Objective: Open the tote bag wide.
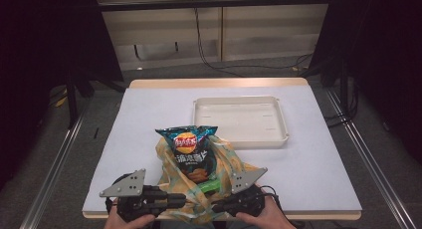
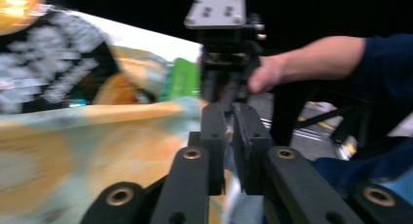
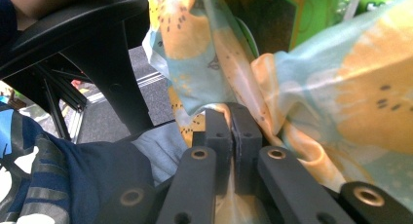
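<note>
- i see the patterned bag (image 1: 199, 189) at the near edge of the worktop (image 1: 139, 134), between my two hands — orange and pale blue fabric, mouth gaping upward.
- a dark chip packet (image 1: 189, 152) stands in the bag, its top half sticking out above the rim; something green (image 1: 211, 185) sits beside it inside the bag, on the right.
- left tongs (image 1: 183, 200) lie level at the bag's near left side, pointing right toward it. in the left gripper view (image 2: 229, 136) the jaws stand a narrow gap apart, with the bag's cloth just beside them; i cannot tell whether any cloth lies in the gap — the picture is blurred.
- right tongs (image 1: 216, 207) point left into the bag's near right side. in the right gripper view (image 3: 233, 131) the jaws are pressed together on a fold of the bag's fabric, which spreads up and to the right from the tips.
- a shallow white tray (image 1: 283, 117) sits farther back on the right, well apart from the bag.
- my left hand (image 1: 130, 221) and right hand (image 1: 263, 219) hold the grips at the worktop's near edge.
</note>
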A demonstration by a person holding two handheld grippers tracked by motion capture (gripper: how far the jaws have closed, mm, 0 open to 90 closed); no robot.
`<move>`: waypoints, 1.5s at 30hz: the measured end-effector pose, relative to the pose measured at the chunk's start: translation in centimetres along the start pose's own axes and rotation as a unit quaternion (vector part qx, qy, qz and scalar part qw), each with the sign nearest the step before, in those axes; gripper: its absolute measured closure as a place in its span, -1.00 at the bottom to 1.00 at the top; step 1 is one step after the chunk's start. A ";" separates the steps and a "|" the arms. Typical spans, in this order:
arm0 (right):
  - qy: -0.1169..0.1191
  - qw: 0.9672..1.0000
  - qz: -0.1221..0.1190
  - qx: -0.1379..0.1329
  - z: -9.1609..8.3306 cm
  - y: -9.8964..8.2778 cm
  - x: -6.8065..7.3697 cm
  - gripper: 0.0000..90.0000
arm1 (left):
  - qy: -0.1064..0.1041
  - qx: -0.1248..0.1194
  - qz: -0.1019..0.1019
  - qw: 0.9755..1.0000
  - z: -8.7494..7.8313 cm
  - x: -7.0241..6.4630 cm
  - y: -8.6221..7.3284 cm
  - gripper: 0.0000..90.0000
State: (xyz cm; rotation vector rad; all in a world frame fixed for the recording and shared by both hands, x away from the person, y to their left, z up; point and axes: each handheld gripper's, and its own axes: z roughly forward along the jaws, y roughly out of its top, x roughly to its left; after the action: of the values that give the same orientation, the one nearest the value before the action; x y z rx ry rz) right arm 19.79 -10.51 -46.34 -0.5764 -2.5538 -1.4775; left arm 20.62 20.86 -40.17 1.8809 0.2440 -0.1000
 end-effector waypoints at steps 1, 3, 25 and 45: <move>0.002 1.000 0.000 0.000 0.0 0.0 0.0 0.92 | 0.014 0.009 -0.007 1.000 0.0 0.3 -0.2 0.72; -0.003 1.000 -0.011 -0.002 -0.6 0.4 0.1 0.86 | 0.033 0.022 -0.007 0.999 0.2 0.7 -0.6 0.54; -0.055 0.997 -0.001 -0.055 -4.8 0.7 -0.3 0.33 | 0.035 0.026 -0.018 0.999 -1.3 0.7 -1.3 0.68; -0.059 0.997 -0.001 -0.050 -4.4 0.8 -0.4 0.24 | 0.025 0.055 -0.030 0.998 -1.6 0.4 -2.1 1.00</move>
State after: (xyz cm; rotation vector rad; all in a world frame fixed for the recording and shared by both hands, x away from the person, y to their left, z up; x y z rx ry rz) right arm 20.14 -14.03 -43.62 -0.6954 -2.5788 -1.6249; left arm 20.50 23.03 -41.76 1.9866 0.3348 -0.1100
